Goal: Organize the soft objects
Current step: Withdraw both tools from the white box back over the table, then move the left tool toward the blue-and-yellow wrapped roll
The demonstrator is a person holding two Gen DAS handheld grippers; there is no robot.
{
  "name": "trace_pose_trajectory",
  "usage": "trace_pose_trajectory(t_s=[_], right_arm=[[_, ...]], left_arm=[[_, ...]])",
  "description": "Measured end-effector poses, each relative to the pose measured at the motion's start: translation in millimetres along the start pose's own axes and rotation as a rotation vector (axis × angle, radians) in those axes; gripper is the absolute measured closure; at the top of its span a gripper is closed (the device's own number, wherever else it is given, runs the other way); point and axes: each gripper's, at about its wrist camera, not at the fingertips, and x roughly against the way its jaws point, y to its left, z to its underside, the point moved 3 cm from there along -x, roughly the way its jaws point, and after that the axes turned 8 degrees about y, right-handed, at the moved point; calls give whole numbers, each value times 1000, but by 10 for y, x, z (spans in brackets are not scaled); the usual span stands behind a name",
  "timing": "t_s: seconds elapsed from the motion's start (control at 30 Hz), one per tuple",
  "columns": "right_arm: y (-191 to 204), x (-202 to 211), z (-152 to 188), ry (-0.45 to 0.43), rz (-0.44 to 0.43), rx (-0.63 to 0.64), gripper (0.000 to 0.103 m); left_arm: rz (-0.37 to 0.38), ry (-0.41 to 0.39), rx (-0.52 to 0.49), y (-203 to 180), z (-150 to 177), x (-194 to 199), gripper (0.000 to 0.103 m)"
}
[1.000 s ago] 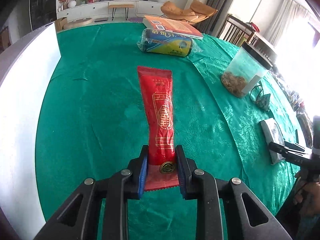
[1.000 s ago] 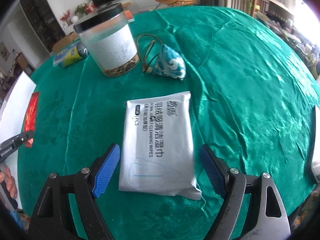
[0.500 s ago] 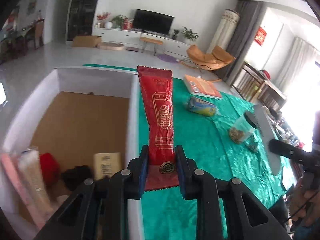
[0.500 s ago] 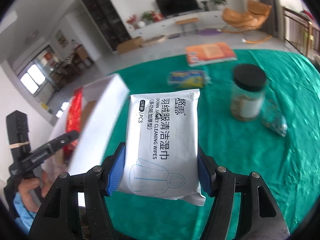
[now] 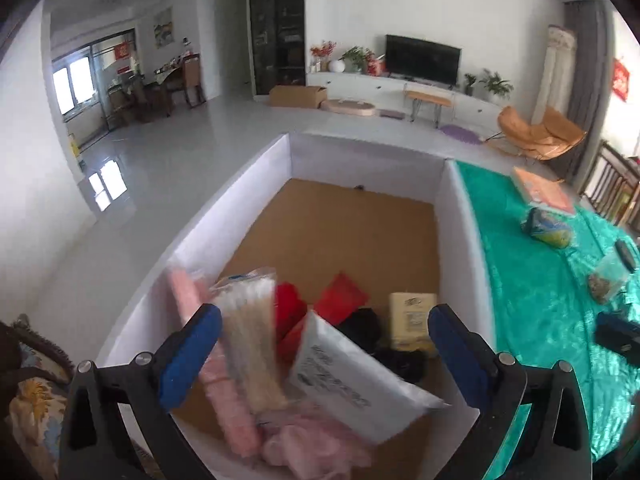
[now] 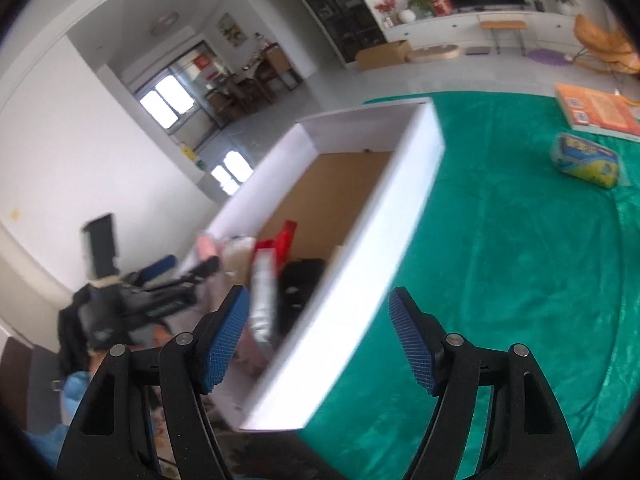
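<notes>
Hovering over the white box (image 5: 460, 216), the left gripper (image 5: 324, 354) gapes wide and empty, jaws just opened; the wipes pack (image 5: 356, 384) lies inside; the right gripper (image 6: 320, 340), jaws just widening, holds nothing.

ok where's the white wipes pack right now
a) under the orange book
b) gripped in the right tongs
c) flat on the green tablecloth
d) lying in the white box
d: the white wipes pack lies in the white box among other soft items, and the right tongs are open with no pack between them.
</notes>
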Motion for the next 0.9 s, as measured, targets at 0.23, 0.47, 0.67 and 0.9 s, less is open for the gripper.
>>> trace_pose_trajectory(t_s=[0.23, 0.47, 0.67, 0.9], right_arm=[[-1581, 230, 850, 3, 550, -183, 28], [-2283, 548, 1178, -20, 754, -280, 28], [-2467, 648, 1269, -65, 718, -329, 24], [-2456, 646, 1294, -71, 690, -353, 21]], left_arm=[[342, 0, -218, -1413, 147, 158, 0], [435, 188, -443, -2760, 747, -572, 0], [369, 221, -532, -3245, 850, -1130, 0], [337, 209, -555, -3348, 845, -1366, 0]])
